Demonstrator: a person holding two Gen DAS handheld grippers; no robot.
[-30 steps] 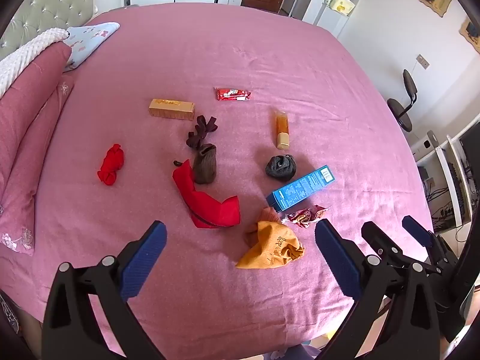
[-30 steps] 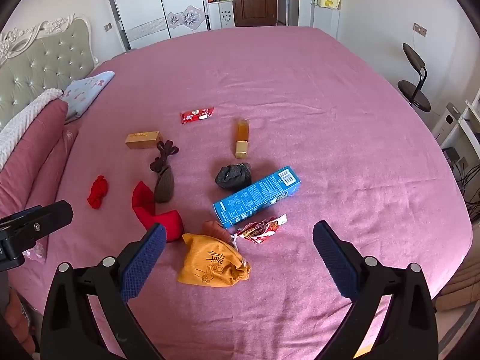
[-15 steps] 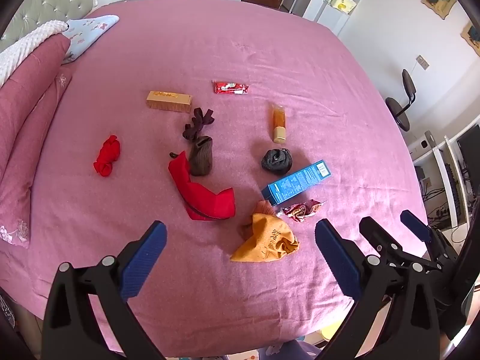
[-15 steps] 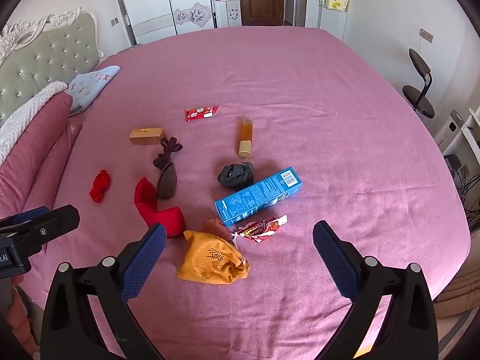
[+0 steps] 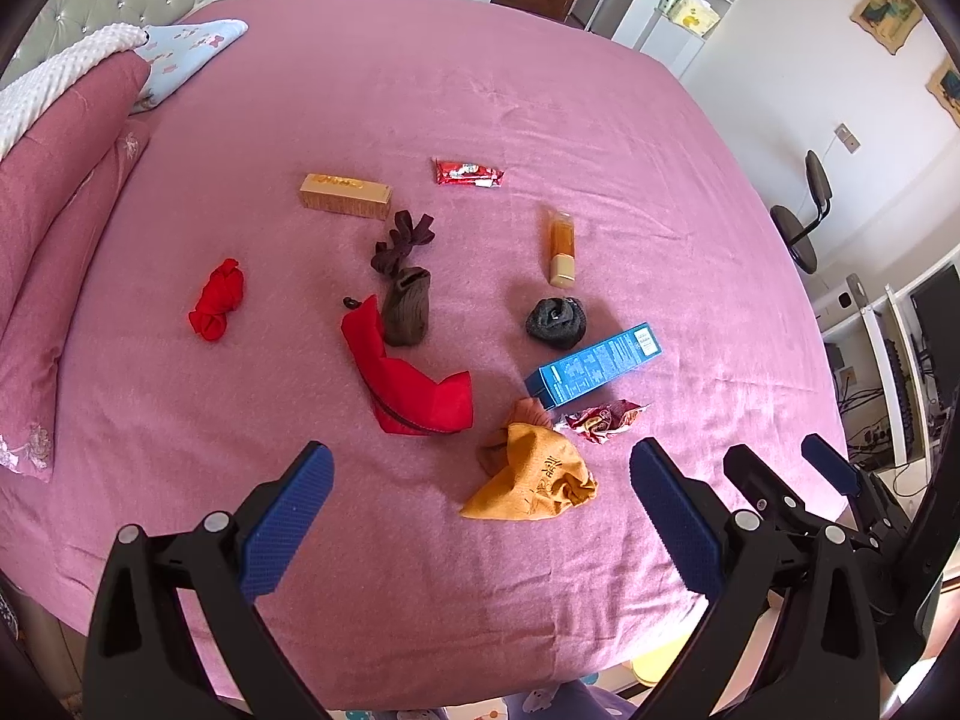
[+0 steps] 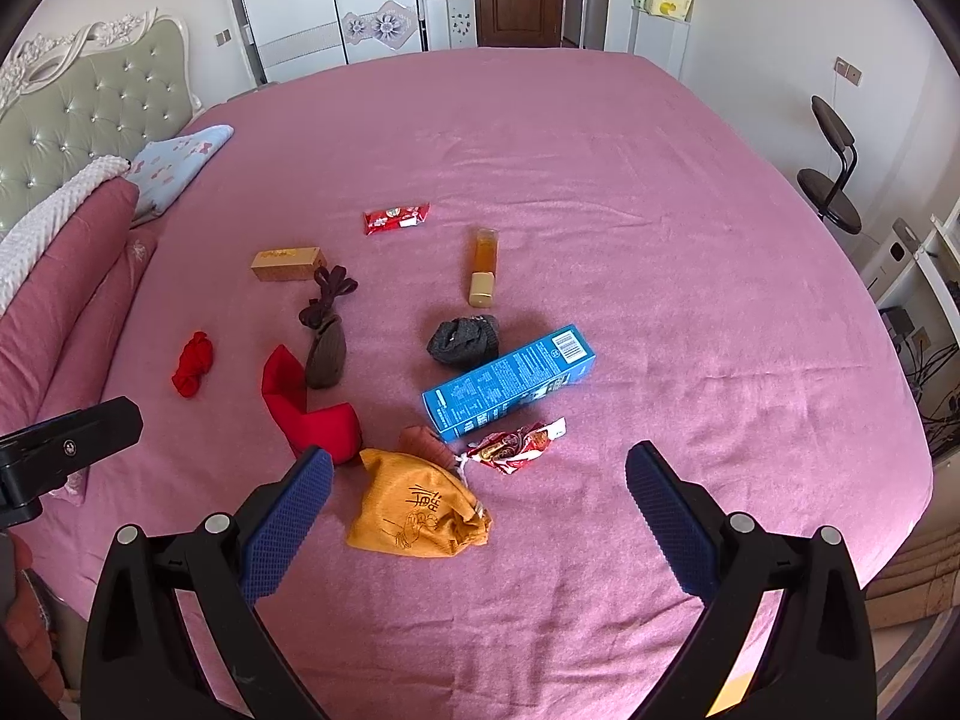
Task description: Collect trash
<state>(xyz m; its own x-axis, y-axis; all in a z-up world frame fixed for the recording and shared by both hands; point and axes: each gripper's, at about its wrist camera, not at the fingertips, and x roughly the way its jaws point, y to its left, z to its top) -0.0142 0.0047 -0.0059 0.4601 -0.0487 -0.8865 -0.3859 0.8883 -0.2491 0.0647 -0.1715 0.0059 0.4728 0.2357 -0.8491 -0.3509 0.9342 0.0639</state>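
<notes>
On the pink bed lie a crumpled red wrapper (image 5: 603,420) (image 6: 516,444), a blue carton (image 5: 594,365) (image 6: 510,383), a red snack bar wrapper (image 5: 468,173) (image 6: 396,217), a tan box (image 5: 345,196) (image 6: 288,264) and an amber bottle (image 5: 559,246) (image 6: 483,267). My left gripper (image 5: 480,516) is open and empty, above the bed's near edge. My right gripper (image 6: 477,519) is open and empty, over the orange pouch (image 6: 417,513) (image 5: 531,477); it also shows at the right of the left wrist view (image 5: 786,468).
Socks and cloths lie among the trash: a red cloth (image 5: 414,387), a brown sock (image 5: 408,306), a dark sock ball (image 5: 555,321), a red sock ball (image 5: 217,299). Pillows (image 5: 54,138) are at the left. A chair (image 6: 831,180) and desk stand at the right.
Both grippers have drawn back and up a little, so the items look slightly farther. Nothing on the bed has moved. Both stay open.
</notes>
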